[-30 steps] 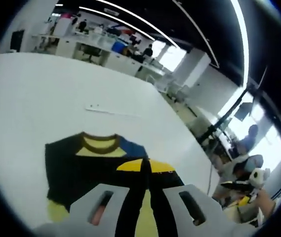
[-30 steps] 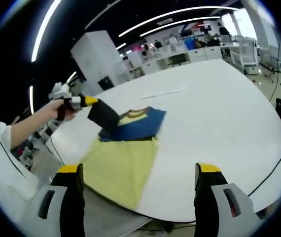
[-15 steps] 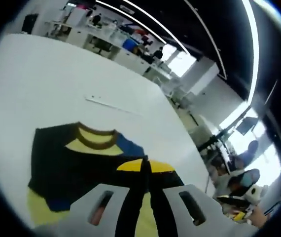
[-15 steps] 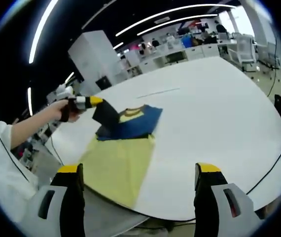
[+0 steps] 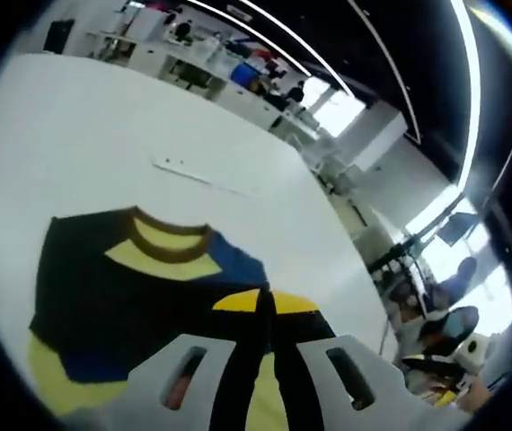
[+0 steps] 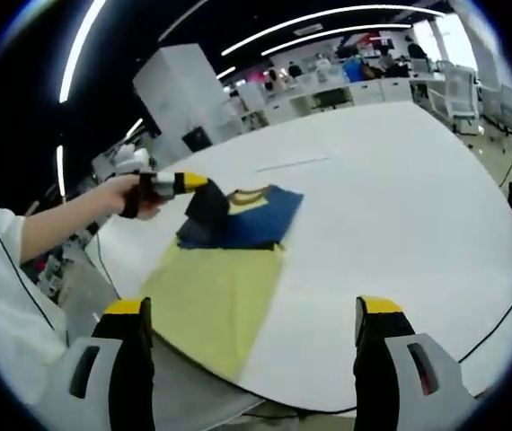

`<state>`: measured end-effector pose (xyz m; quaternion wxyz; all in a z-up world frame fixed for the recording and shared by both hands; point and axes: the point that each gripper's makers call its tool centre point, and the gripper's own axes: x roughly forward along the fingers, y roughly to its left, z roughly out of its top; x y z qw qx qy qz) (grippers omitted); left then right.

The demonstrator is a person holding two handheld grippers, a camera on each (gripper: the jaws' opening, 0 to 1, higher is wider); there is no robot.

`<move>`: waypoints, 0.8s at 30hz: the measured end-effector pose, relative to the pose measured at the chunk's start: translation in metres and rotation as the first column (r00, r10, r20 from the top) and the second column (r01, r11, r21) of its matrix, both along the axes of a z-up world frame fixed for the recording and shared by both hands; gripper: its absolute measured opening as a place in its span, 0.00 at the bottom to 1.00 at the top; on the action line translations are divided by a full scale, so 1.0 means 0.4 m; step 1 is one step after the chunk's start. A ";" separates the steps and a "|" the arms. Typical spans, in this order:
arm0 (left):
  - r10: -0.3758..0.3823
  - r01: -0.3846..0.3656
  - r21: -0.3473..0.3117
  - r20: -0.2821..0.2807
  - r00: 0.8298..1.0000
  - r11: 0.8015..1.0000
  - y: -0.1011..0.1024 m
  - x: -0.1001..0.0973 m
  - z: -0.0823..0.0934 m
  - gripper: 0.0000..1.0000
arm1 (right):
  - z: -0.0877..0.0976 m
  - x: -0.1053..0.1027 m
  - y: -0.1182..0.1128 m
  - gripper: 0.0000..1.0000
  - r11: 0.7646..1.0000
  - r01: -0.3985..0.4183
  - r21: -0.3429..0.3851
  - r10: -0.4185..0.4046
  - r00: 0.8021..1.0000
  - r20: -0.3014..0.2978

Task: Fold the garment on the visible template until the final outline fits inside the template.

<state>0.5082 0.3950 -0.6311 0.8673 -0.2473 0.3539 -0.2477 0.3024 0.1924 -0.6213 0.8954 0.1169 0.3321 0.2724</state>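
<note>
The left gripper [image 5: 266,301] has its jaws pressed together on a dark fold of the garment [image 5: 130,296], the cloth running down between the yellow tips in the left gripper view; in the right gripper view the same left gripper [image 6: 191,182] sits at the upper left of the garment [image 6: 229,260], lifting a dark flap off the desk [image 6: 391,206] and holding it above the blue upper part; the hand [image 6: 139,196] behind it comes in from the left on a bare forearm with a white sleeve nearer the camera, the tool lying roughly level and pointing across the cloth.

The right gripper [image 6: 256,337] is wide apart with nothing between its jaws, held back from the near edge of the desk and well clear of the cloth.

The garment lies flat near the desk's near left edge, dark and blue at the collar end, pale yellow-green toward the camera; the collar [image 5: 171,247] is brown-rimmed with yellow inside it; a thin pale strip [image 5: 204,177] lies on the desk [image 5: 76,135] beyond the collar; I cannot make out a template outline.

The step in hand looks like a side or sleeve fold carried inward; next the flap wants laying flat across the body and releasing without dragging the rest; the long yellow lower part probably needs folding up afterwards.
</note>
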 end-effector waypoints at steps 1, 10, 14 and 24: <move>0.001 -0.001 0.001 -0.002 1.000 1.000 -0.002 0.001 -0.003 0.00 | -0.002 0.002 -0.001 0.93 1.000 -0.001 0.002 0.001 1.000 -0.001; -0.001 0.001 -0.003 -0.031 1.000 1.000 -0.044 0.008 -0.039 0.00 | -0.013 0.016 -0.016 0.93 1.000 -0.008 0.010 0.008 1.000 -0.014; -0.005 0.005 -0.008 -0.048 0.999 1.000 -0.068 0.005 -0.056 0.00 | -0.021 0.019 -0.025 0.93 1.000 -0.009 0.013 0.010 1.000 -0.021; -0.006 0.006 -0.001 -0.083 0.996 1.000 -0.116 0.004 -0.104 0.00 | -0.043 0.021 -0.047 0.93 1.000 -0.006 0.031 0.007 0.999 -0.041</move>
